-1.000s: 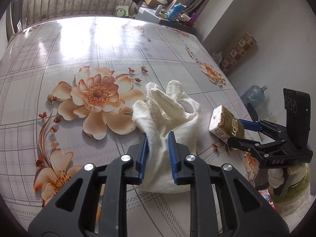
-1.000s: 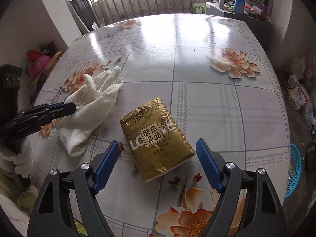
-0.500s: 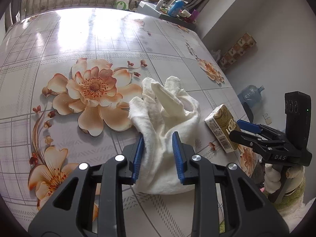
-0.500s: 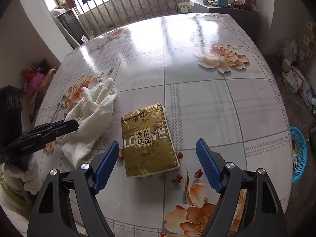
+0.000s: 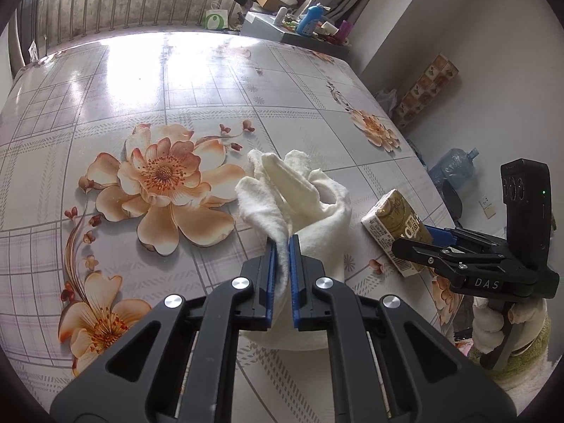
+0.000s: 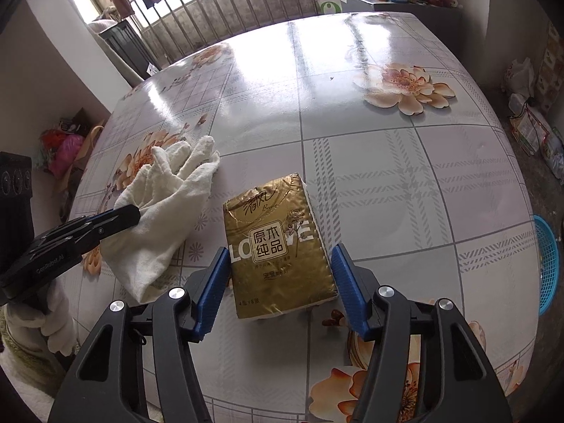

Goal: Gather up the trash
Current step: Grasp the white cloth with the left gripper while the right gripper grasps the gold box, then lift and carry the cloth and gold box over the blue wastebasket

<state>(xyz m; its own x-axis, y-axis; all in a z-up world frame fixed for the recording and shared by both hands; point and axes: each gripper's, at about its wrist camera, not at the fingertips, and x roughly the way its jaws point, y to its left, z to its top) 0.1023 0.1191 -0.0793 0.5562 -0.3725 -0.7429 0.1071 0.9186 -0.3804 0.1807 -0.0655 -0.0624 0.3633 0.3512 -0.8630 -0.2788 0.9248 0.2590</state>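
I am looking at my two grabbers. The left gripper [image 5: 281, 282] is showing black plastic arms, blue bumpy pads and round silver screws. The right gripper [image 6: 278, 289] is looking the same, black with blue pads [image 6: 347, 287] and shiny screws. White letters are showing on its black side. A fluffy white glove [image 5: 488, 324] is covering the hand holding its handle.

Blue basket [image 6: 548, 264] cut by the frame edge; tissue pack's [image 5: 394, 227] near end behind the right hand-held gripper [image 5: 419, 243].
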